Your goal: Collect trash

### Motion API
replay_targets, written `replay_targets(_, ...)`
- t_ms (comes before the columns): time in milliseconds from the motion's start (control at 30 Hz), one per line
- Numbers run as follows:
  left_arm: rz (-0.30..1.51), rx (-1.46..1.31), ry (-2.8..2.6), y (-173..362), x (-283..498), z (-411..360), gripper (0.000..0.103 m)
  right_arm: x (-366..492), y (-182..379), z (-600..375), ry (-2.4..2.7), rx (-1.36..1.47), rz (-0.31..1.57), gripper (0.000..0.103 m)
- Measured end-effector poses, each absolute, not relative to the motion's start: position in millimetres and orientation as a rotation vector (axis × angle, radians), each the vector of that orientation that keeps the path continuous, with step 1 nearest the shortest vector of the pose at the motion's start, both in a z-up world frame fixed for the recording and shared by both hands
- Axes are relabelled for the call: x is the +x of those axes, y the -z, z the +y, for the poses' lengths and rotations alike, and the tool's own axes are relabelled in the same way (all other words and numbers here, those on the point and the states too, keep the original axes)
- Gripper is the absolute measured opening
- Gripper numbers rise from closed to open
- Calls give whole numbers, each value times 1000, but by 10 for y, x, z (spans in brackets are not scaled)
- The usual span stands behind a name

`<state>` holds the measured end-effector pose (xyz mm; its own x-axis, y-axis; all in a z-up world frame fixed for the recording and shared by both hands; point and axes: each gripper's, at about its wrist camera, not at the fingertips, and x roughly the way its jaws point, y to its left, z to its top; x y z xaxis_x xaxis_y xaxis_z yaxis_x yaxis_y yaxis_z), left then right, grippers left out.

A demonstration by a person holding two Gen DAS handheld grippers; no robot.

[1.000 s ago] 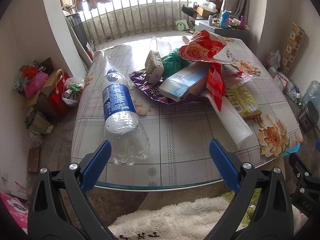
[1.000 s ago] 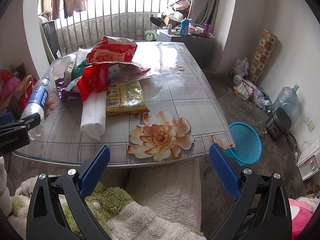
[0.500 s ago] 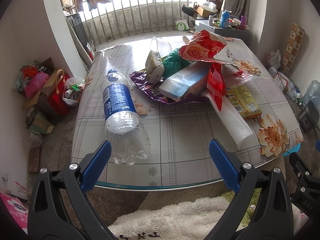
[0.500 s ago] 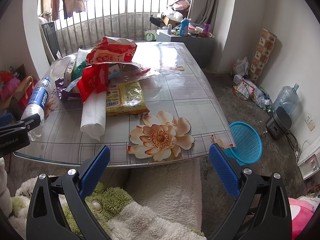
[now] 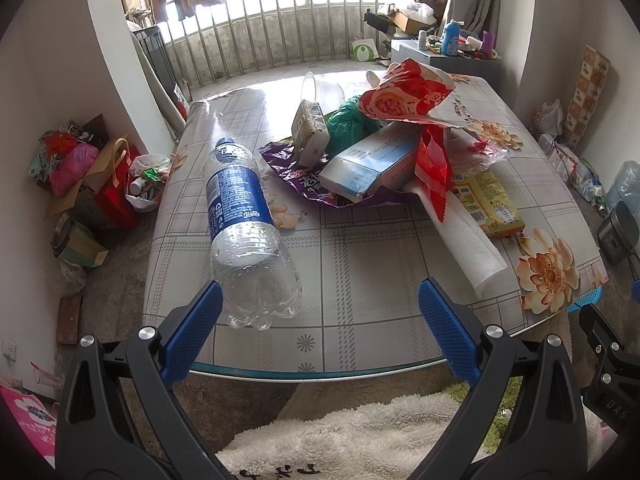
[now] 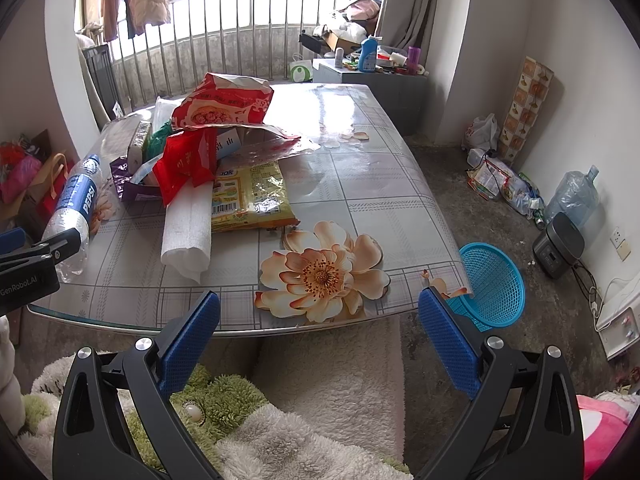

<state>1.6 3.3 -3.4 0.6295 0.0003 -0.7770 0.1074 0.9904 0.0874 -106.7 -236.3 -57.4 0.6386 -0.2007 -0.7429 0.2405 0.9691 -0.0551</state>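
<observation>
The left claw (image 5: 318, 322) is spread wide at the bottom of its frame and grips nothing; its left finger (image 5: 192, 332) sits just beside the base of a clear plastic bottle (image 5: 244, 224) lying on its side at left centre, though contact cannot be told. The right claw (image 6: 319, 326) is equally wide open and empty, hanging before the near edge of the table (image 6: 360, 184). Only the right view shows the round blue mesh basket (image 6: 494, 286) on the floor at lower right, past the table corner. Only the left view shows the purple wrapper (image 5: 304, 180) and pale carton (image 5: 372, 164) clearly within the pile. Both show a crinkled red snack bag (image 5: 404, 94) on top, a white paper roll (image 6: 188, 228) and a flat yellow packet (image 6: 250, 196). The tabletop is glossy, with a printed grid and flowers.
</observation>
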Motion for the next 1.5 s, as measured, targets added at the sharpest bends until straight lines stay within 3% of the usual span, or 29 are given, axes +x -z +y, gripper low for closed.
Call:
replay_targets(967, 866, 95, 87, 48, 93, 171, 94, -997, 531, -2355, 250, 51, 826, 96)
replay_targets(1233, 723, -101, 76, -167, 262, 927, 94, -468, 123, -2011, 125, -31, 706, 96)
replay_targets(1500, 738, -240, -39, 134, 485, 1737, 94, 277, 0, -1079, -226, -43, 708, 96)
